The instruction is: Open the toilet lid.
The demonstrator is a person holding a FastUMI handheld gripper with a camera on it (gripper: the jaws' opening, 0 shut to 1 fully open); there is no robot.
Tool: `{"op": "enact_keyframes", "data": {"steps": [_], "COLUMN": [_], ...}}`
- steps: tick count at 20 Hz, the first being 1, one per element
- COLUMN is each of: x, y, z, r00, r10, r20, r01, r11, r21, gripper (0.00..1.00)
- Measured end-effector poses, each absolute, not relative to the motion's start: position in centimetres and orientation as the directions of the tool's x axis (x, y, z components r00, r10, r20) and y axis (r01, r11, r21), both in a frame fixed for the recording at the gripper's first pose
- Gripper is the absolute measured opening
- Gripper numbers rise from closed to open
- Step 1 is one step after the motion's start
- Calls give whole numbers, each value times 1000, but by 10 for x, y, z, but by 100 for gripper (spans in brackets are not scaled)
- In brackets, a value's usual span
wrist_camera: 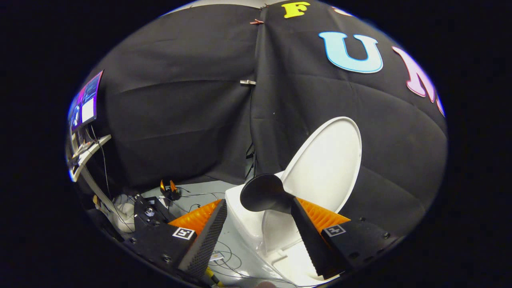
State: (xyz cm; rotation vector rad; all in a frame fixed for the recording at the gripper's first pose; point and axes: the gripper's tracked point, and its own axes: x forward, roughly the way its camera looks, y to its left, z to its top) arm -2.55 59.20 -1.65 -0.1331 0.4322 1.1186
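Note:
The white toilet (pixel 242 212) stands just ahead of my fingers on the grey floor. Its oval lid (pixel 328 164) is raised, standing nearly upright and tilted back towards the black cloth wall. The seat and bowl opening (pixel 278 232) show low between the fingers. My gripper (pixel 258 205) is open, its orange-and-black fingers spread wide with the toilet's front between them and neither pressing on anything. A black round disc (pixel 262 192) sits at the tip of the right finger (pixel 310 236), in front of the lid's lower edge. The left finger (pixel 208 236) hangs over the floor beside the bowl.
A monitor (pixel 86 100) and a white shelf (pixel 90 148) stand far left. A black box (pixel 150 212), a small orange-and-black tool (pixel 170 188) and loose cables (pixel 192 196) lie on the floor left of the toilet. The cloth wall is close behind the lid.

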Motion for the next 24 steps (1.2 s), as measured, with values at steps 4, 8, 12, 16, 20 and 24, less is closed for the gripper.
{"op": "enact_keyframes", "data": {"steps": [4, 8, 12, 16, 20, 24], "x": [-35, -36, -15, 23, 52, 71], "y": [592, 580, 548, 474, 377, 263], "z": [18, 42, 79, 106, 113, 102], "r00": [365, 356, 446, 626, 791, 913], "r10": [888, 914, 888, 779, 612, 407], "r20": [-282, -194, -112, -32, 9, 38], "r01": [-914, -923, -883, -780, -609, -405], "r11": [399, 377, 457, 626, 789, 913], "r21": [73, 80, 107, 7, -83, -51], "gripper": [98, 99, 99, 99, 98, 99]}}
